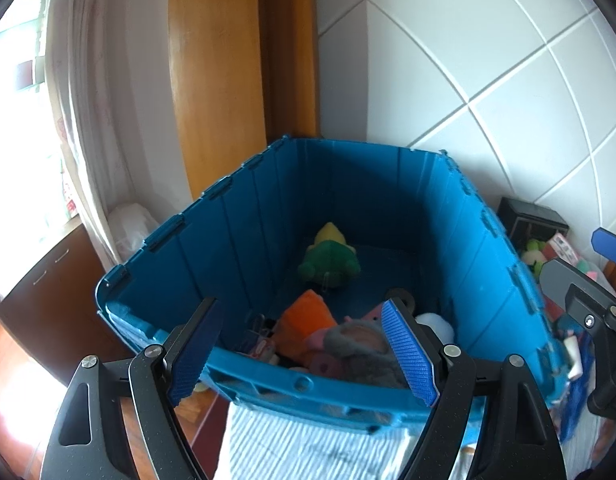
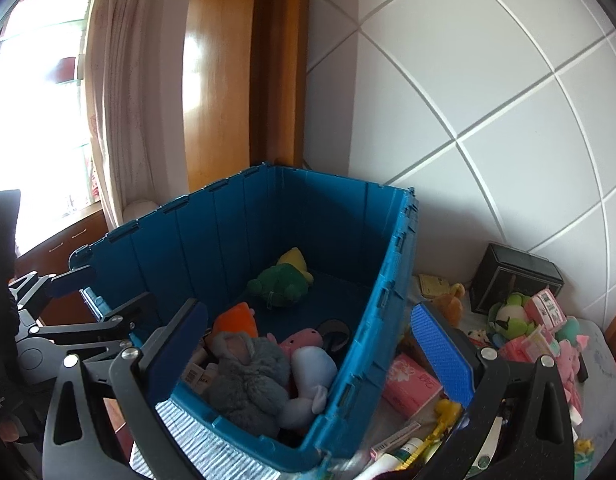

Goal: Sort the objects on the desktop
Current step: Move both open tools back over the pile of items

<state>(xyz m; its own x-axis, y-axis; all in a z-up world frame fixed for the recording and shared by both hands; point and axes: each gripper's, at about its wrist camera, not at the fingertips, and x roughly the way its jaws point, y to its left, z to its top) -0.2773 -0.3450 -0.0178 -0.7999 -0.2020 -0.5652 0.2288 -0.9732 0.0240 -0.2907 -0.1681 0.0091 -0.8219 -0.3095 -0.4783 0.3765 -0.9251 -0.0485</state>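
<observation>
Both of your grippers are empty with jaws spread wide: the left gripper hangs over the near rim of the blue crate, and the right gripper straddles the crate's near right corner, one finger inside and one outside. The crate already holds the green plush, an orange plush, a grey furry plush, a pink plush and a pale blue plush, so the things left to sort are the clutter on the surface to the right: the pink tissue pack, a green frog plush, the pink boxes, a black box and the tubes at the near edge. The next step looks like a pick from that pile, so swing the right gripper over and clear of the crate wall before lowering, and choose something on top, such as the tissue pack, taking it across its narrow side. Mind the crate's tall right wall just beside the pile, the white tiled wall behind it, and your left gripper close by; open room lies above the crate and toward you.
</observation>
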